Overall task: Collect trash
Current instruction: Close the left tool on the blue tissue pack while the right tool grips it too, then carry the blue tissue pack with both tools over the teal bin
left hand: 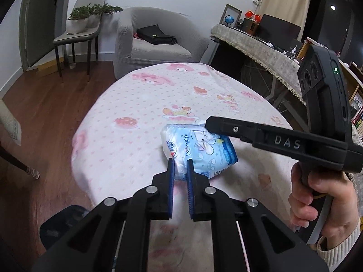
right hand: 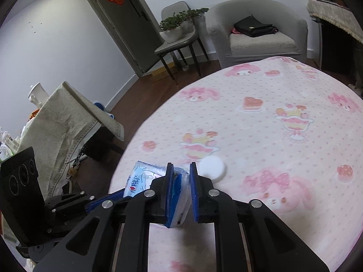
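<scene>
A light-blue printed soft plastic tissue pack (left hand: 199, 149) sits near the left edge of the bed with the pink cartoon blanket (right hand: 283, 136). Both grippers pinch it, left gripper (left hand: 180, 165) at one end, right gripper (right hand: 181, 170) at the other. It looks light, squashy, slippery (film wrap); ends suit best.

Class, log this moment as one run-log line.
left tongs: shut on tissue pack | right tongs: shut on tissue pack | cotton pad: on bedspread
</scene>
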